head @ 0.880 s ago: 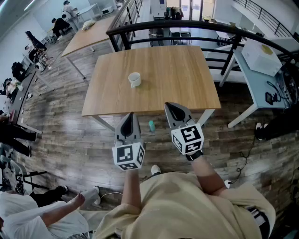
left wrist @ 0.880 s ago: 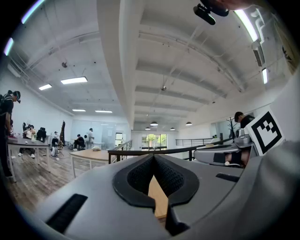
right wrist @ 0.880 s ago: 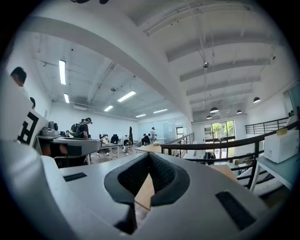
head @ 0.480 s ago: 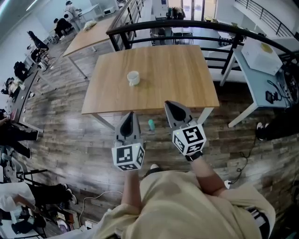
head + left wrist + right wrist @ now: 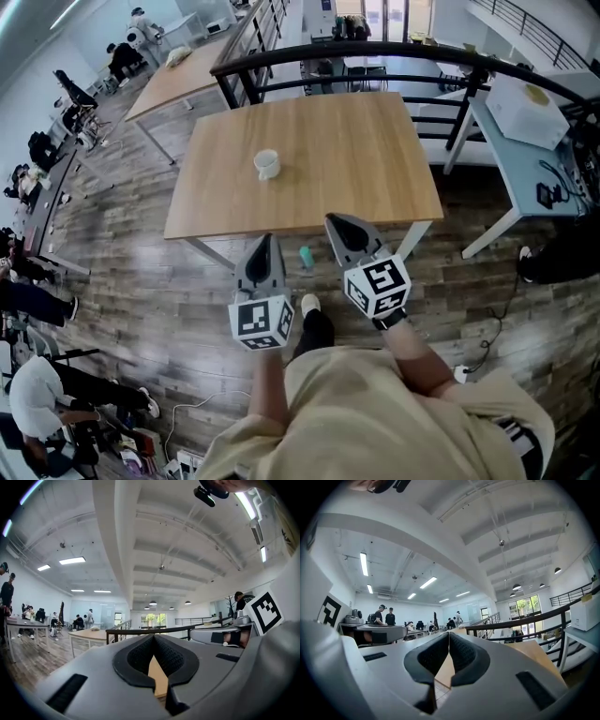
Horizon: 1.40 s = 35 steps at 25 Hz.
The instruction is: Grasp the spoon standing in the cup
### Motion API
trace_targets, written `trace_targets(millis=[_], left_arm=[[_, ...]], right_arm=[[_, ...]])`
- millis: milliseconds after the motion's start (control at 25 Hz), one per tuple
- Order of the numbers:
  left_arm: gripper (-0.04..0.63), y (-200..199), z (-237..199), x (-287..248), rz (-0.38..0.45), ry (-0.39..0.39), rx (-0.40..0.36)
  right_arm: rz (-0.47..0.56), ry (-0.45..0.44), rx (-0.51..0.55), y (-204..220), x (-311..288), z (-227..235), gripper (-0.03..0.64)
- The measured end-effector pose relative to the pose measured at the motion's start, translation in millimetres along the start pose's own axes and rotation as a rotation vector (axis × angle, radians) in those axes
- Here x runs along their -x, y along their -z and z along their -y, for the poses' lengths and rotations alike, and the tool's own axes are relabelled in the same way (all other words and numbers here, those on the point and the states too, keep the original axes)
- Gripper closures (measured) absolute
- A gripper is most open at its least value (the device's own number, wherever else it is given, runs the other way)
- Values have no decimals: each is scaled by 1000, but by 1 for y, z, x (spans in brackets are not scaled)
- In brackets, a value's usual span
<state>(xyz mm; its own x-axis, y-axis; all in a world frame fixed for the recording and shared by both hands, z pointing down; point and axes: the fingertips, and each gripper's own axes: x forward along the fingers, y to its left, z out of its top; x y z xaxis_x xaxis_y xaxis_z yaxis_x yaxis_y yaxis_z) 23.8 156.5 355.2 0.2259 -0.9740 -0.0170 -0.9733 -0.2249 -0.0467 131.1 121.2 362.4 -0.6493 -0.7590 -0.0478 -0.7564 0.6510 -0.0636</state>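
A white cup stands on the wooden table, left of its middle. It is too small in the head view to make out a spoon in it. My left gripper and right gripper hang side by side over the floor, short of the table's near edge, both pointing toward the table. Both are shut with nothing between the pads. In the left gripper view the left gripper shows only the table's edge through its jaw hollow. The right gripper in its own view shows the same; the cup is in neither.
A black railing curves behind the table. A pale blue table with a white box stands at the right, and another wooden table at the far left. A small teal object lies on the plank floor. People sit along the left wall.
Both grippers have sunk slightly in the head view and stay shut. The cup has drifted a little up and left in the view. A bystander at lower left has moved.
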Motion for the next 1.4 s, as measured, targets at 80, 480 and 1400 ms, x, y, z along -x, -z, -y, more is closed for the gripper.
trace_targets(millis=[80, 480, 1400], left_arm=[[591, 4, -8, -15, 0, 0, 5], [591, 7, -81, -116, 8, 29, 25], [591, 76, -214, -268, -64, 112, 101]], right_arm=[[-14, 1, 0, 6, -14, 7, 601], [-40, 3, 20, 8, -131, 32, 601], [-204, 78, 32, 73, -337, 76, 603]])
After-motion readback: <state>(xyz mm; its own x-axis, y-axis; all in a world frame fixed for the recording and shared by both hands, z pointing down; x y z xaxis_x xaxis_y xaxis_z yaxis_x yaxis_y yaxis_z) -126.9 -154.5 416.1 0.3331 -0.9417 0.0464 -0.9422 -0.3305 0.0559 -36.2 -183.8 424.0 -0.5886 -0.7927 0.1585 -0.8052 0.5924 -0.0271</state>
